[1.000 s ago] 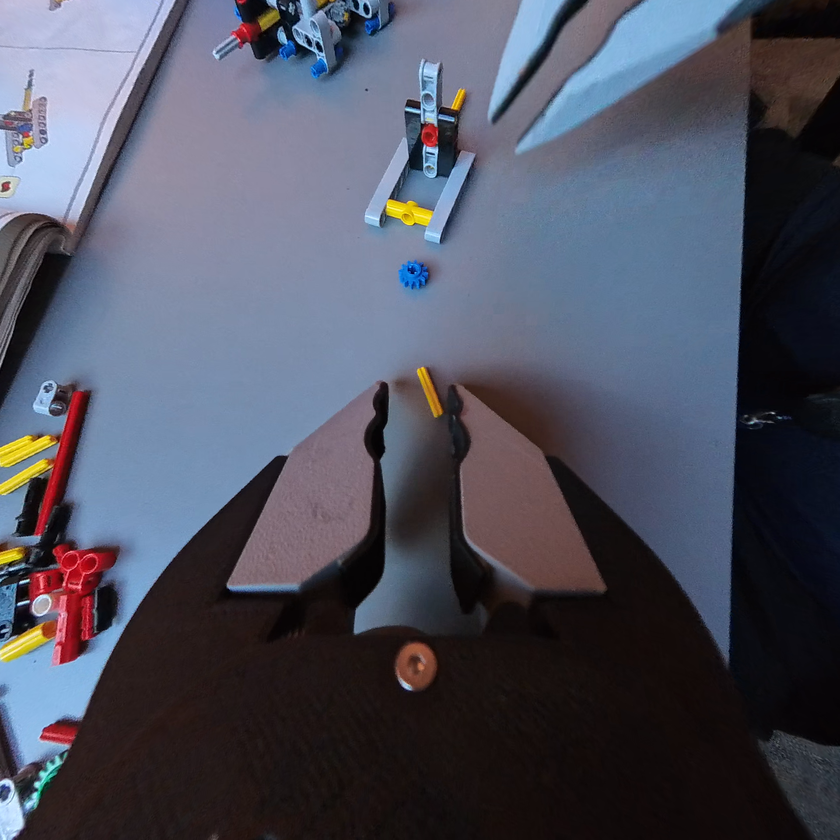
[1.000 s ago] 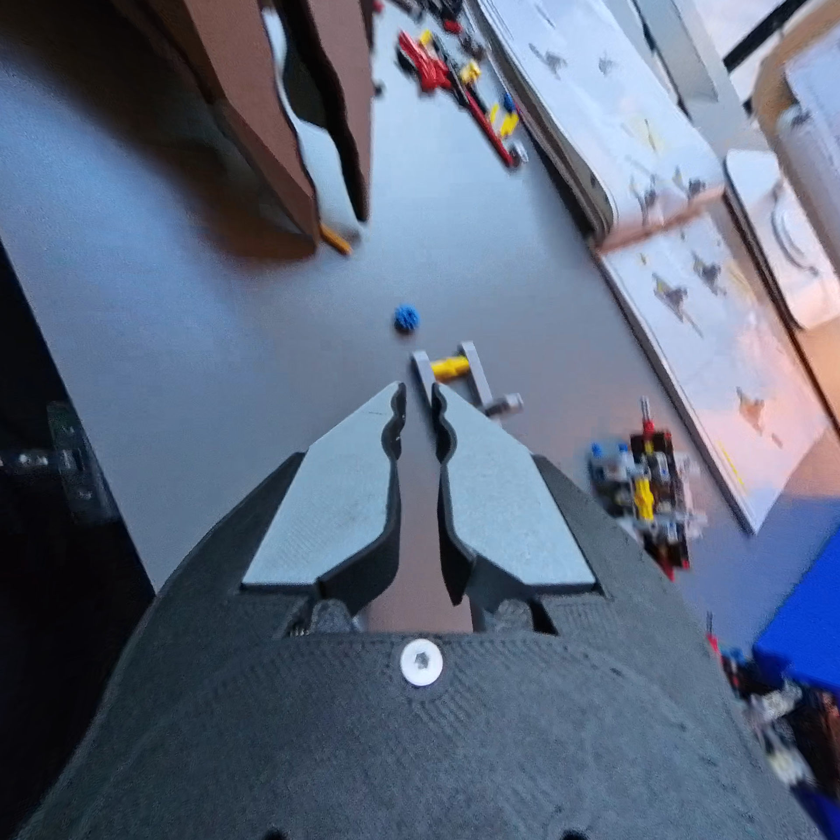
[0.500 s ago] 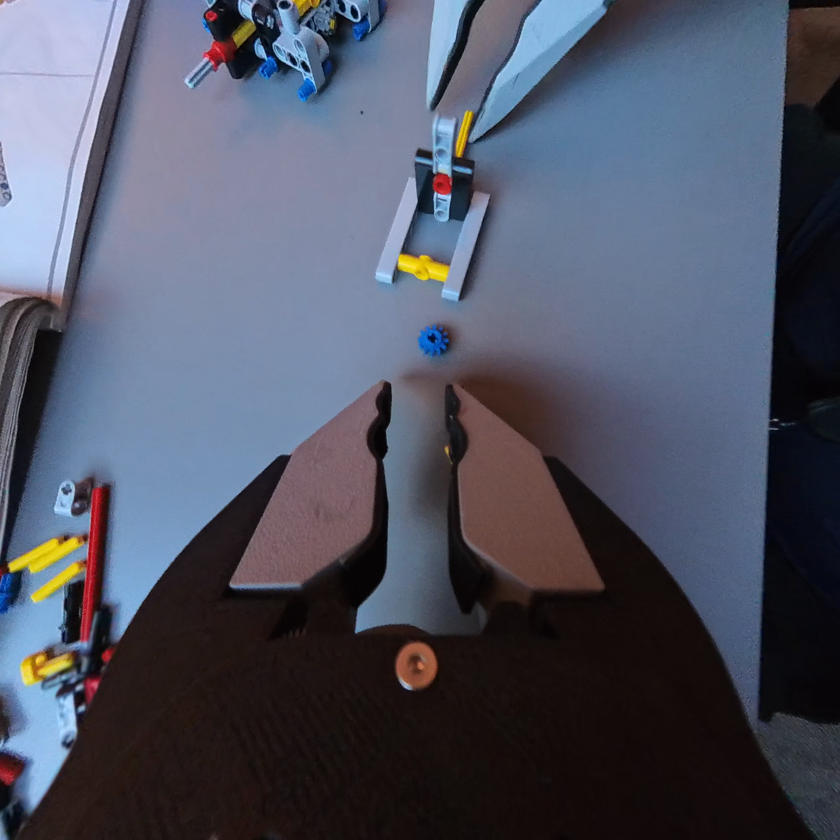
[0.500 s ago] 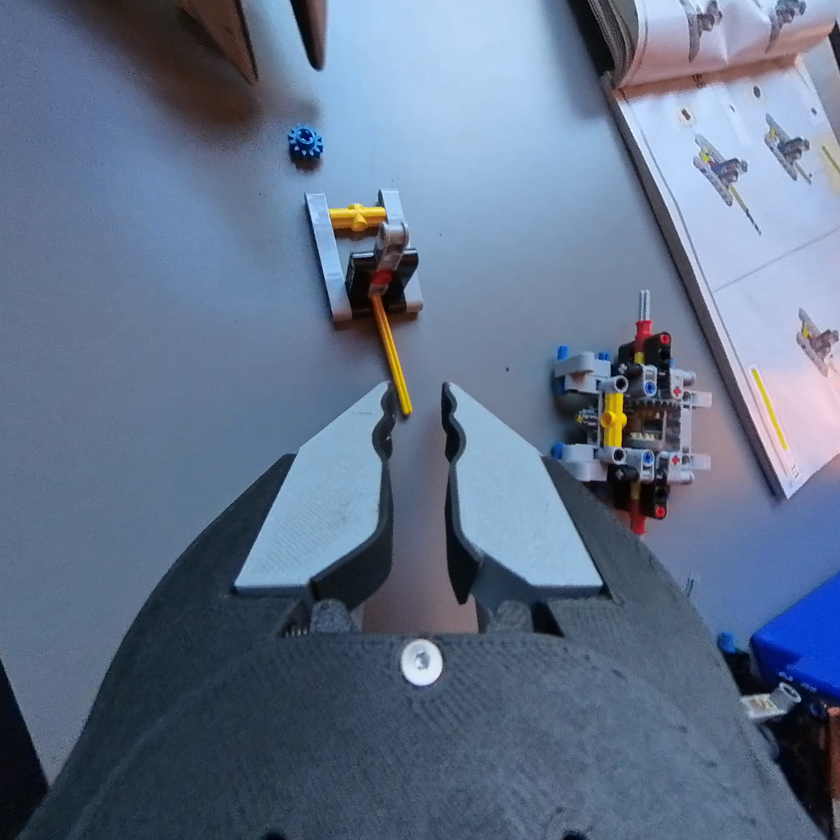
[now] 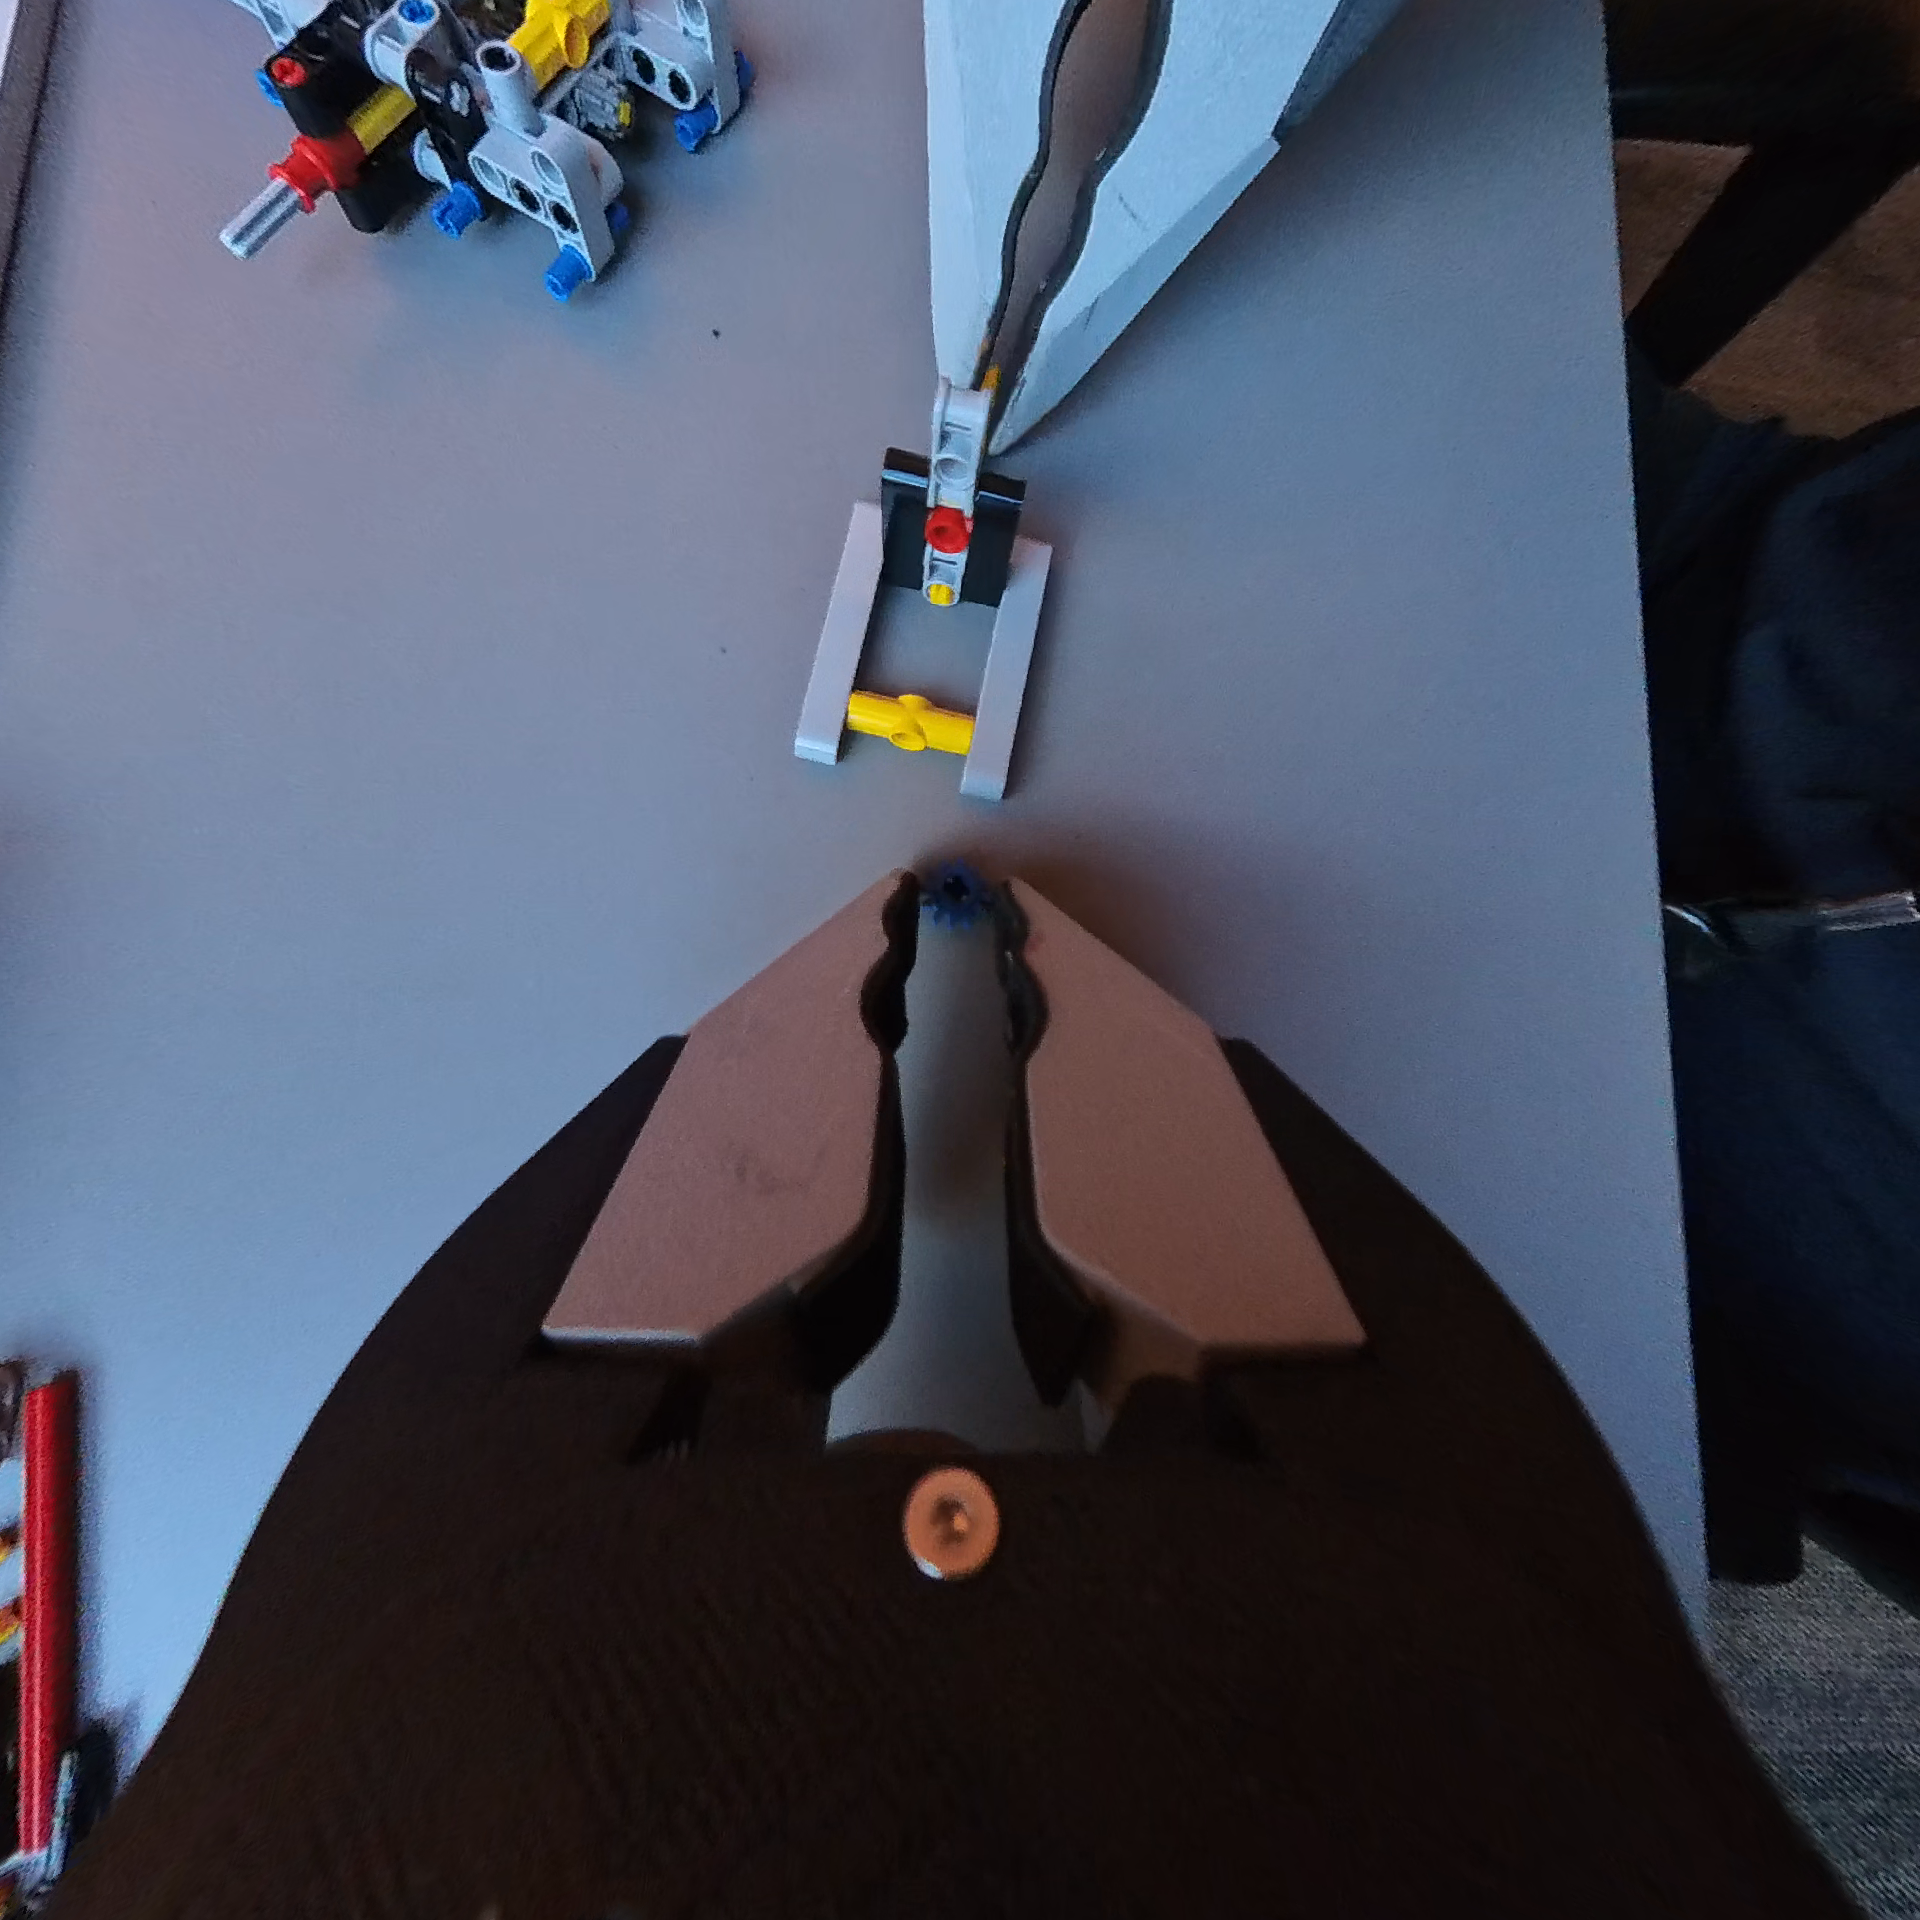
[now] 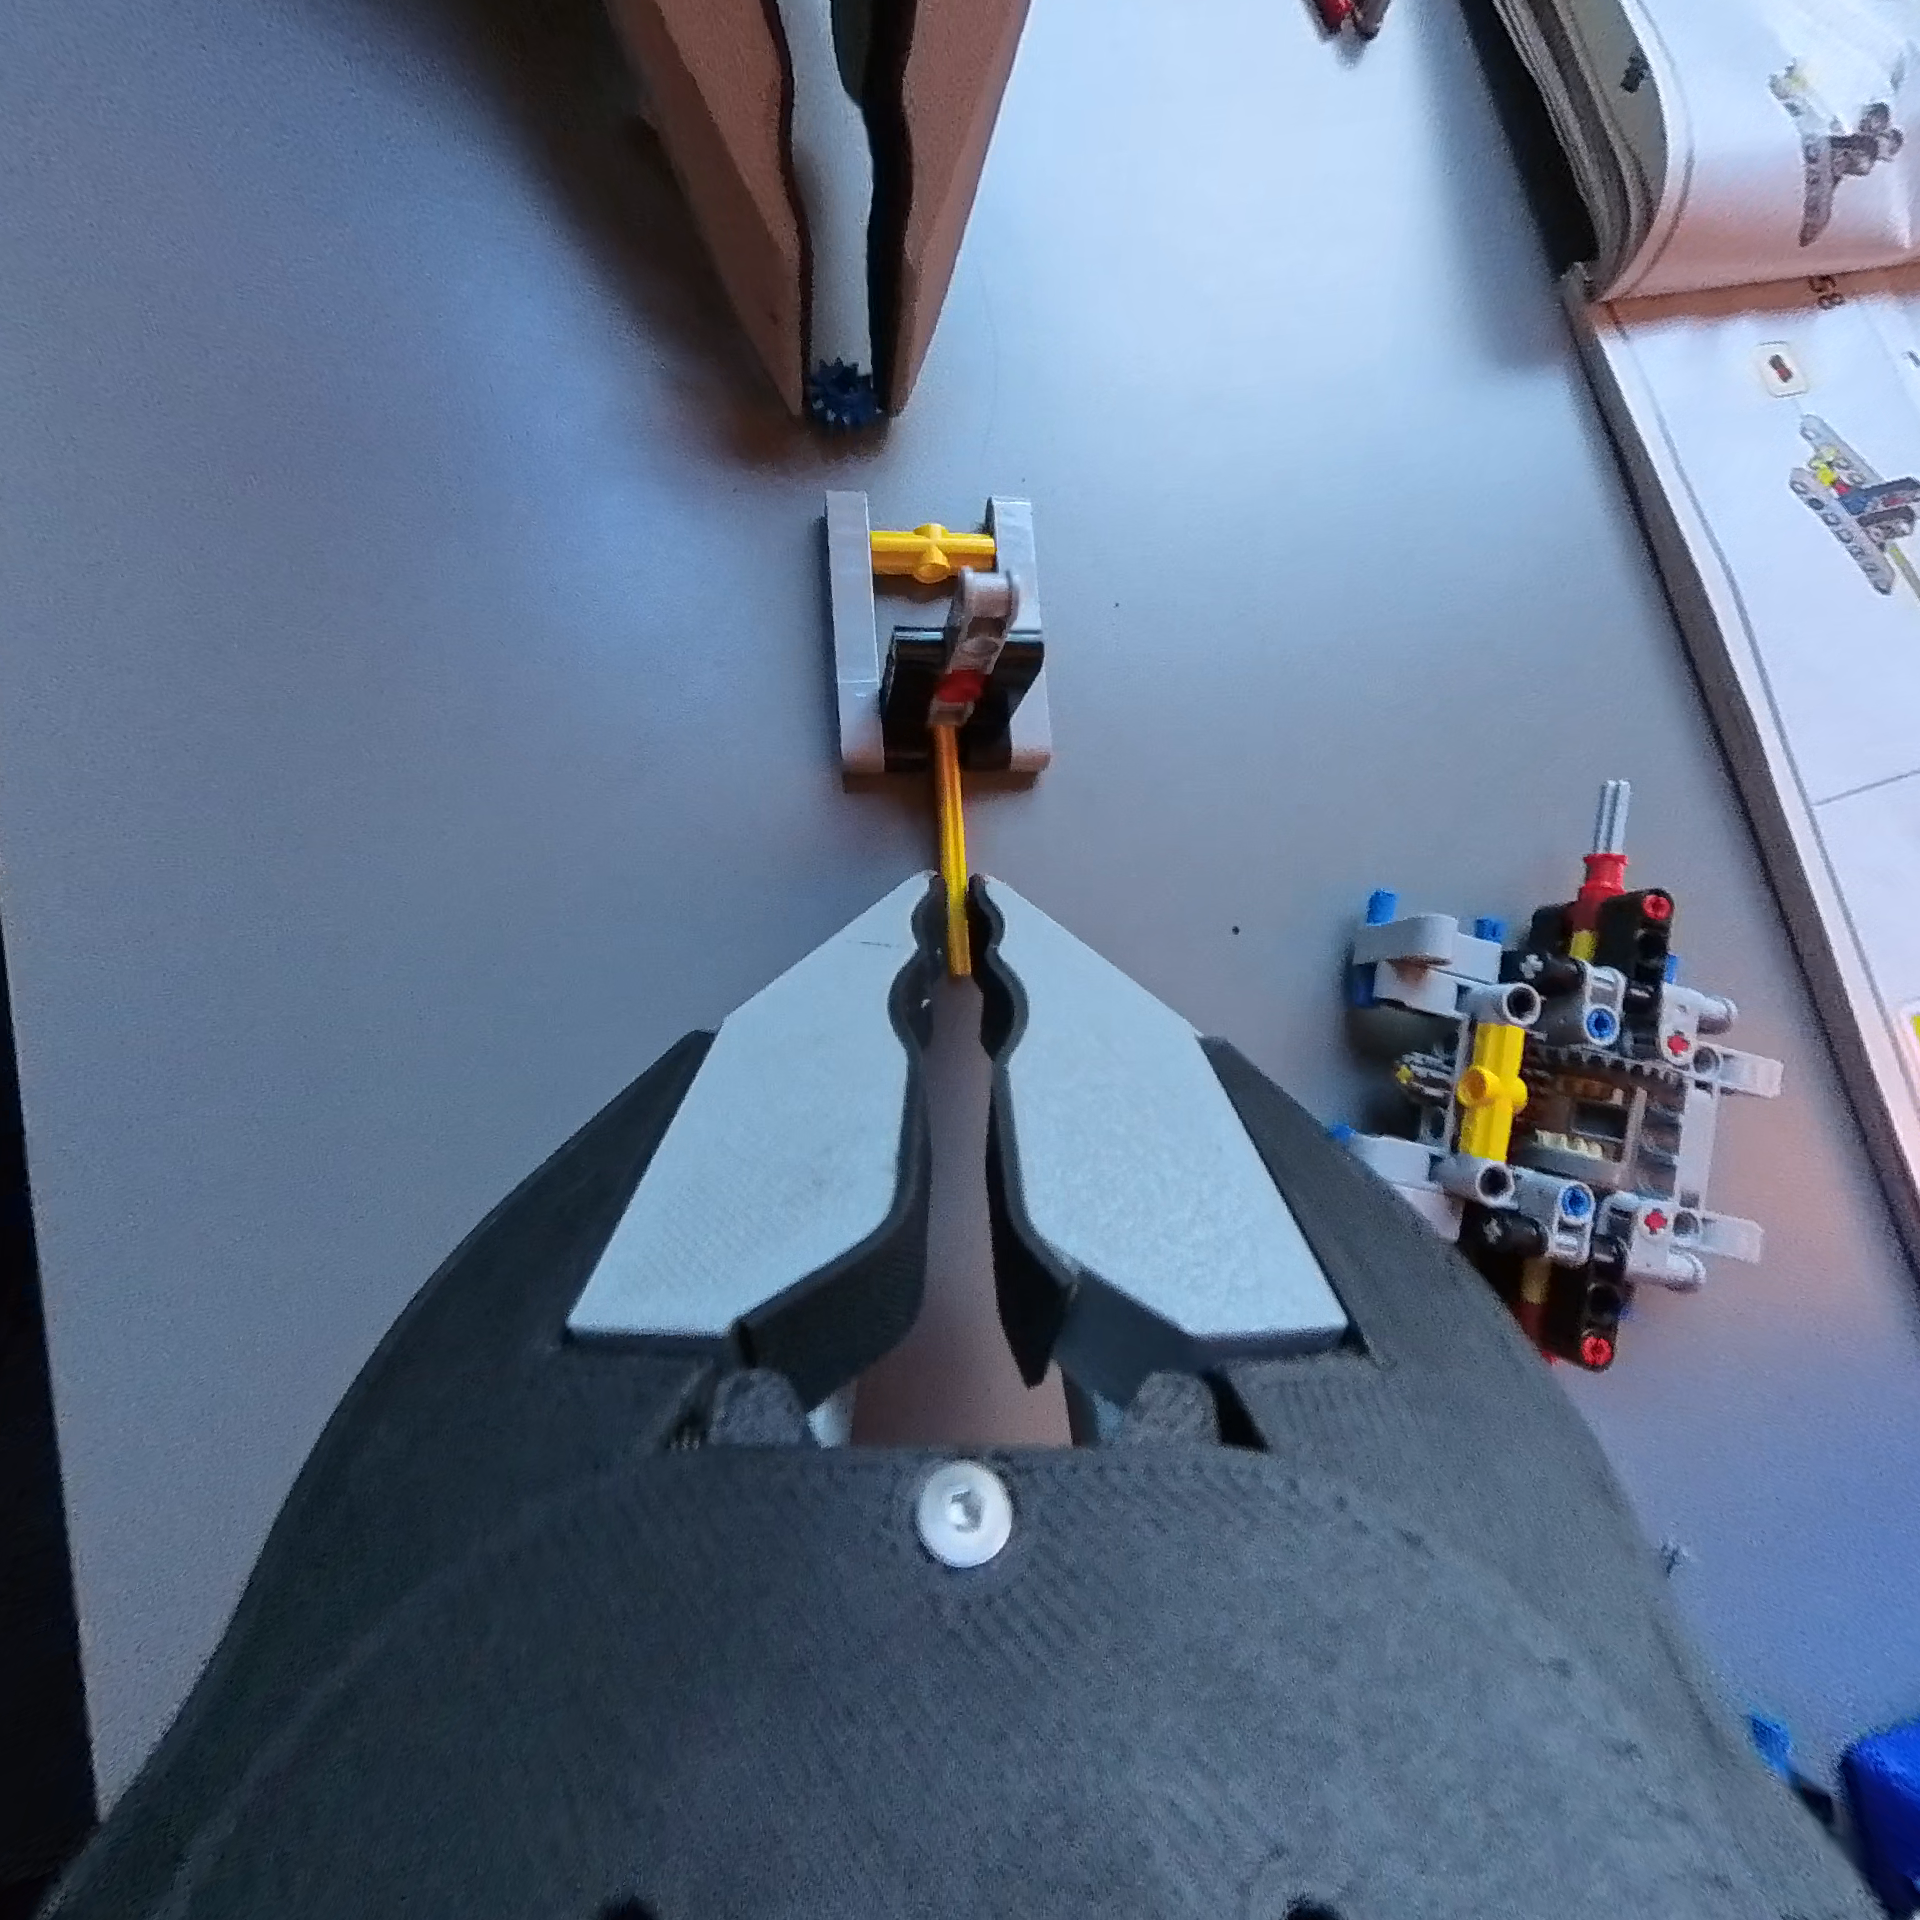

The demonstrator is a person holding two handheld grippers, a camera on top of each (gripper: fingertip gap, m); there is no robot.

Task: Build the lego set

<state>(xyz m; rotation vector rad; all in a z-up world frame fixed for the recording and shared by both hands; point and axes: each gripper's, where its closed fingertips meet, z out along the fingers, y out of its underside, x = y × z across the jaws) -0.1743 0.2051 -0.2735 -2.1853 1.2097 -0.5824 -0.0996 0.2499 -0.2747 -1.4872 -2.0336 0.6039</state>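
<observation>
- The left gripper (image 5: 958,902) has closed in on the small blue gear (image 5: 951,896) that lay clear ahead of its fingertips half a second earlier; the gear now sits between the two tips on the grey table (image 5: 416,623), and the right wrist view shows both tips against its teeth, so it appears pinched, though the left view is soft at that spot.
- The right gripper (image 6: 954,914), spread beside the yellow axle (image 6: 952,831) half a second ago, is now pinching the axle's near end between its pads.
- The yellow axle is a thin straight rod that runs from the right gripper's tips up into a small frame assembly (image 6: 935,644): two light-grey beams side by side, a yellow cross connector (image 6: 928,542) bridging them at one end, a black block at the other, and a grey lift arm with a red pin (image 6: 964,686) on top of the block.
- The frame assembly lies flat on the table between the two grippers, which face each other along one line; the blue gear rests just beyond the end that carries the yellow connector.
- A larger built model (image 6: 1538,1122) of grey, black, yellow, red and blue parts sits on the table to the right gripper's right, apart from the frame.
- An open instruction booklet (image 6: 1766,520) lies along the table's edge past that model.
- Loose red and yellow parts (image 5: 42,1538) show at the lower-left border of the left wrist view.
</observation>
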